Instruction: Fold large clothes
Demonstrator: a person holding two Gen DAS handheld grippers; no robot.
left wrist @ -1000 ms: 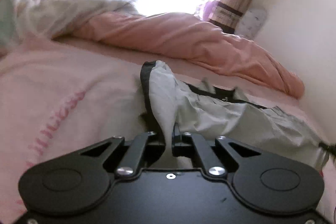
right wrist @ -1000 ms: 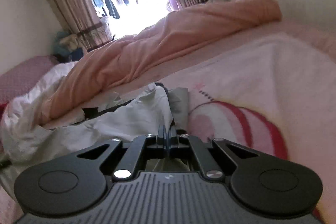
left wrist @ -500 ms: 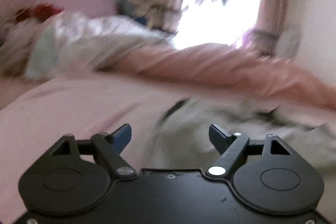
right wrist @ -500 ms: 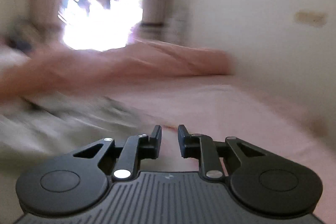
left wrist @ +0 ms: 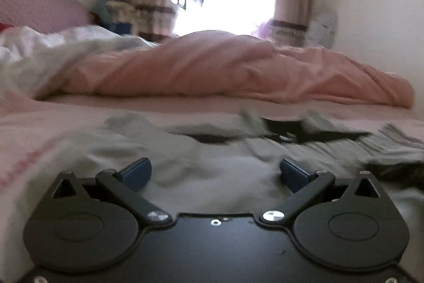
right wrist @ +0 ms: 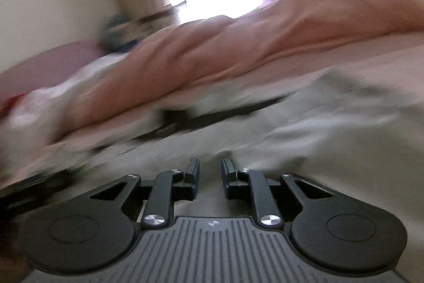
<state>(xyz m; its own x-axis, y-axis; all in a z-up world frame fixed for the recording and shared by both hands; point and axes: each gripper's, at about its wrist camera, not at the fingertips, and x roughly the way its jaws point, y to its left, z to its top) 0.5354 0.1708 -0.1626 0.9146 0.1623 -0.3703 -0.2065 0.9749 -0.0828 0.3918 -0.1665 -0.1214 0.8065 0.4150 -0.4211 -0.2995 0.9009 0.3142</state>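
Grey garment (left wrist: 212,166) on bed (left wrist: 66,121); left hand-held gripper (left wrist: 215,173) over it, jaws opening wide, empty; right hand-held gripper (right wrist: 210,171) over it, jaws closing, gap empty

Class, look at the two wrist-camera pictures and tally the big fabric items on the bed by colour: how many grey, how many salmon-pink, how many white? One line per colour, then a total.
Grey: 1, the grey garment lying on the bed
Salmon-pink: 1, the pink duvet bunched behind it
White: 1, the white quilt at the left end
Total: 3
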